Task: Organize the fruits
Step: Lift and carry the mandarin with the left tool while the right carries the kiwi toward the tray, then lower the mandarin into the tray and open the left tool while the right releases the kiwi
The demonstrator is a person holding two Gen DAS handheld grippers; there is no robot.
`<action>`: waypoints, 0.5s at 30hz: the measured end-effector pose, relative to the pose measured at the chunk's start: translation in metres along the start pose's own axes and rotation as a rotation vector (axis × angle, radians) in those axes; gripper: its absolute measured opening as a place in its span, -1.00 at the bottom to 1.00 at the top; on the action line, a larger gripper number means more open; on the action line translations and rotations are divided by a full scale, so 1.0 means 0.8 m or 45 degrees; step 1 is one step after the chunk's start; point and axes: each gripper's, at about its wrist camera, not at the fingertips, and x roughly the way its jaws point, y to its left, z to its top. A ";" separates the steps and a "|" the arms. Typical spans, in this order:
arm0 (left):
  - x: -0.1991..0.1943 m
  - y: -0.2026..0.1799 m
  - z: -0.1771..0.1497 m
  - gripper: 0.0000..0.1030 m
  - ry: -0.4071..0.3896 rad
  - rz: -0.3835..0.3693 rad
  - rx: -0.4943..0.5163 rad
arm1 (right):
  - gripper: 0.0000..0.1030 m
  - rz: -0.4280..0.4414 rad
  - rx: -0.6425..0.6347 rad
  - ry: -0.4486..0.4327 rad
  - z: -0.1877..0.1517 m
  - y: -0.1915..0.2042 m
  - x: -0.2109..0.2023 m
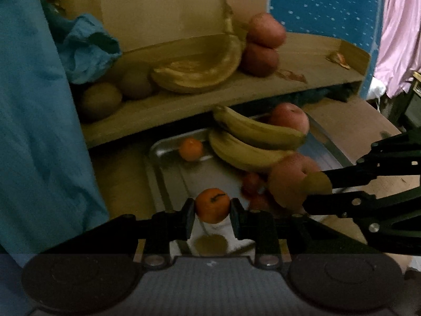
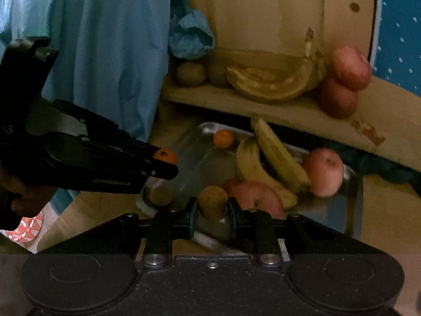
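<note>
1. The left gripper [image 1: 212, 217], black and two-fingered, has its fingers closed on a small round orange tangerine [image 1: 212, 205], held just above the near end of a shallow metal tray [image 1: 168, 184].
2. The right gripper [image 2: 212, 214] pinches a brown fuzzy kiwi [image 2: 212, 202] over the same tray's near edge.
3. In the tray lie two yellow bananas [image 2: 273, 158], pink-red apples [image 2: 325, 171], a second tangerine [image 2: 223, 139] at the far end and another kiwi [image 2: 159, 195].
4. Beyond, a wooden shelf [image 2: 294, 110] carries two kiwis [image 2: 190, 74], a bunch of bananas [image 2: 273, 83] and two stacked red apples [image 2: 351, 69].
5. Blue cloth [image 2: 105, 52] hangs at the left.
</note>
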 end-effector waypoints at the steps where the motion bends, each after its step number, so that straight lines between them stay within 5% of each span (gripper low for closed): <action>1: 0.003 0.004 0.003 -0.39 -0.003 0.005 -0.007 | -0.50 -0.001 -0.004 -0.006 0.005 -0.001 0.004; 15: 0.048 0.044 0.030 -0.39 -0.007 0.047 -0.118 | -0.50 0.021 -0.068 0.009 0.056 -0.012 0.068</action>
